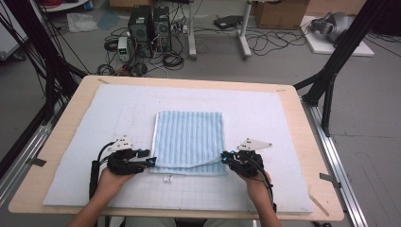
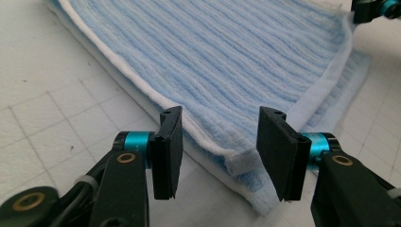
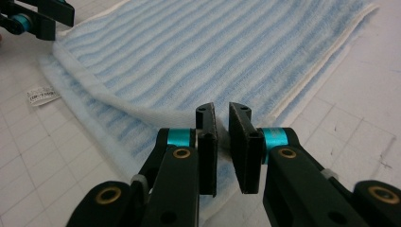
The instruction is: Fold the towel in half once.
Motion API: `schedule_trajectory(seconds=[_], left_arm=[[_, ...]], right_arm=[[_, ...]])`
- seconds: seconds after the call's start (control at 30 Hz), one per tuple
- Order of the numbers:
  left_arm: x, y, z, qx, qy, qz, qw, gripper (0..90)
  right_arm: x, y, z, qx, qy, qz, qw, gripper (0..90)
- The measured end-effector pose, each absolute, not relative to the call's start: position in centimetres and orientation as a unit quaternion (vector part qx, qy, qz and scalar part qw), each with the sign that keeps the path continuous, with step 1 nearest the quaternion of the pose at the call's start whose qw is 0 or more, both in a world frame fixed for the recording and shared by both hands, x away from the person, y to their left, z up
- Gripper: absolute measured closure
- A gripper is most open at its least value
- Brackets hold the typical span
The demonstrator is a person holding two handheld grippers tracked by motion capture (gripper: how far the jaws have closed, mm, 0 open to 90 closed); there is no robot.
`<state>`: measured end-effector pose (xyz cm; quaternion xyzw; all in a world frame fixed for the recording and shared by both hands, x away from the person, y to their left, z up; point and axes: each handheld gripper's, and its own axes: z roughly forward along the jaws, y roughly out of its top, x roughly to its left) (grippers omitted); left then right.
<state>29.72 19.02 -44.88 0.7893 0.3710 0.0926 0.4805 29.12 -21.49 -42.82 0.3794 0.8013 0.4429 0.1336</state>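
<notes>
A light-blue striped towel (image 1: 189,137) with white edging lies folded on the white gridded mat (image 1: 265,109). My left gripper (image 1: 150,158) sits at its near left corner. In the left gripper view the jaws (image 2: 220,142) stand wide apart, with the towel corner (image 2: 236,161) lying loose between them, untouched by the pads. My right gripper (image 1: 223,158) is at the near right corner. In the right gripper view it (image 3: 222,127) is shut on the upper layer's white edge (image 3: 142,111), which is held slightly raised off the layer beneath.
A small white label (image 1: 167,178) pokes out from the towel's near edge. The mat covers a wooden table (image 1: 71,113) with black frame posts at both sides. Computers, cables and boxes sit on the floor beyond.
</notes>
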Motion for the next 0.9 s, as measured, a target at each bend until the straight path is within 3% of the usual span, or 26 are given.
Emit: schedule_trajectory(seconds=[0.07,0.3,0.43,0.53,0.63,0.7,0.9], left_arm=[[29.8,18.9,-44.9,0.793,0.37,0.096,0.475,55.6],[29.4,18.1,-44.8,0.812,0.344,0.105,0.46,88.5],[29.2,18.3,-44.6,0.809,0.34,0.115,0.466,88.6],[29.2,18.6,-44.7,0.801,0.355,0.123,0.466,60.3],[29.2,18.3,-44.9,0.808,0.356,0.128,0.451,55.6],[29.2,17.9,-45.0,0.815,0.355,0.127,0.44,57.4],[28.9,16.9,-44.8,0.831,0.329,0.151,0.422,78.6]], right_arm=[[29.1,-21.5,-42.8,0.381,0.801,0.442,0.133,81.7],[29.2,-21.5,-42.8,0.382,0.8,0.443,0.134,81.7],[29.2,-21.6,-42.8,0.381,0.801,0.442,0.135,81.6],[29.2,-21.6,-42.8,0.381,0.8,0.443,0.134,81.5],[29.2,-21.5,-42.8,0.383,0.8,0.442,0.132,81.5],[29.2,-21.5,-42.9,0.383,0.8,0.441,0.133,81.4],[29.2,-21.5,-42.9,0.382,0.801,0.441,0.133,81.4]])
